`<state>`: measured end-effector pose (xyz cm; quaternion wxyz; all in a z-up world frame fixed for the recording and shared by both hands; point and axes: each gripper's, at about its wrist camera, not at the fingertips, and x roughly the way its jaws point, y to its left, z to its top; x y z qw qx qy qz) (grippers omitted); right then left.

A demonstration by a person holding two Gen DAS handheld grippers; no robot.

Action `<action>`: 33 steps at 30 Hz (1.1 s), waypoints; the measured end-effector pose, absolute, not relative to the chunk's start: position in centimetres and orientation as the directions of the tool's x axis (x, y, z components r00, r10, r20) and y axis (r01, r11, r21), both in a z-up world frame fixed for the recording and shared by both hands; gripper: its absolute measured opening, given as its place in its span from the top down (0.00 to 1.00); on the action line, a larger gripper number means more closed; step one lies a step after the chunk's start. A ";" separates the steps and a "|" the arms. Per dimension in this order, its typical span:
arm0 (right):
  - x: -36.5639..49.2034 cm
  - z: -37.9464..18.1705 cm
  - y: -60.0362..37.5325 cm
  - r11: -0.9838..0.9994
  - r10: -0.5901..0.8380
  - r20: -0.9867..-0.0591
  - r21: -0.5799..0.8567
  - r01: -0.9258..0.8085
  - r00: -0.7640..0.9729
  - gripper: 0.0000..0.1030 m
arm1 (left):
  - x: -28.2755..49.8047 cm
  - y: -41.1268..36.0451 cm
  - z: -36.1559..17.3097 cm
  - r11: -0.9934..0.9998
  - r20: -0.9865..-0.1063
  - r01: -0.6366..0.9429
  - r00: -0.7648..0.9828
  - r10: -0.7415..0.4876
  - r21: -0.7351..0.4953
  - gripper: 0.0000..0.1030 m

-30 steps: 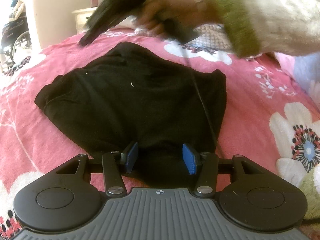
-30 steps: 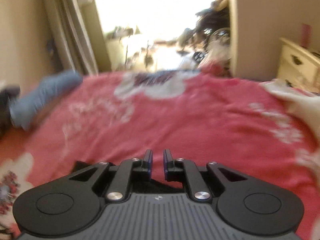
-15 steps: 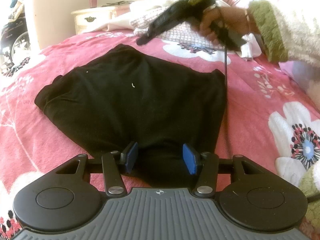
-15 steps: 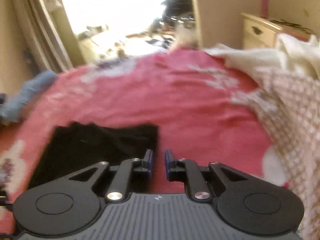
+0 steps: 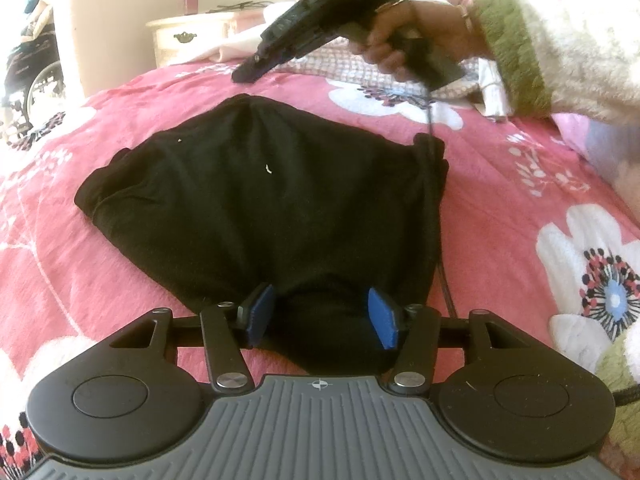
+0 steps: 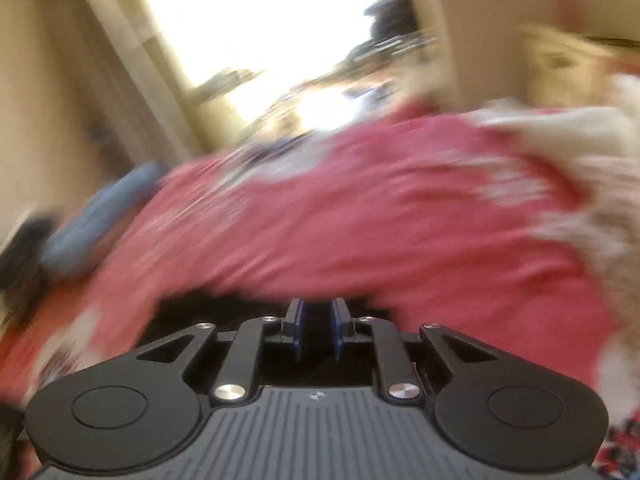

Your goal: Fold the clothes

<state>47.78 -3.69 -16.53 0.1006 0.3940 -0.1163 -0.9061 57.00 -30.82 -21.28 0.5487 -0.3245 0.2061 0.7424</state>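
A black garment (image 5: 260, 200) lies partly folded on the pink flowered bedspread (image 5: 500, 220). My left gripper (image 5: 320, 316) is at its near edge. A bunch of the black cloth fills the space between the blue pads (image 5: 260, 312), and the jaws are opening. A hand (image 5: 384, 48) in a fleecy green-cuffed sleeve holds my right gripper (image 5: 246, 74) just above the garment's far edge, pointing down. Its cable (image 5: 434, 200) hangs over the garment's right side. In the blurred, tilted right wrist view my right gripper (image 6: 318, 320) shows a narrow empty gap, with the black garment (image 6: 192, 312) under the tips.
A cream nightstand (image 5: 188, 36) and a wheelchair (image 5: 36, 80) stand beyond the bed's far side. Checked and white cloths (image 5: 352, 68) are heaped at the far right, and a pale pillow (image 5: 600, 140) lies at the right. A blue item (image 6: 100, 220) lies at the bed's left edge.
The right gripper swung across above the garment and has come down to its far edge. Its view rolled and blurred. The left gripper stayed at the near edge.
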 end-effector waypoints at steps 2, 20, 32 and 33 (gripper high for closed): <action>47.0 -17.5 -5.1 -0.946 -0.321 -0.736 0.278 0.166 -0.596 0.85 | 57.1 -30.8 -21.4 -0.306 -0.706 -0.951 -0.188 0.683 -0.043 0.48; 55.8 -14.5 -12.6 -0.884 -0.430 -0.732 0.220 0.413 -0.529 0.80 | 57.0 -31.5 -21.3 -0.299 -0.696 -0.953 -0.177 0.696 -0.056 0.46; 57.6 -13.0 -3.0 -0.965 0.043 -0.560 0.192 -0.181 -0.827 0.80 | 57.0 -32.1 -21.2 -0.292 -0.693 -0.954 -0.168 0.701 -0.063 0.46; 57.7 -12.8 -4.5 -0.978 -0.056 -0.566 0.195 -0.067 -0.822 0.80 | 56.9 -32.2 -21.2 -0.290 -0.692 -0.955 -0.165 0.703 -0.067 0.46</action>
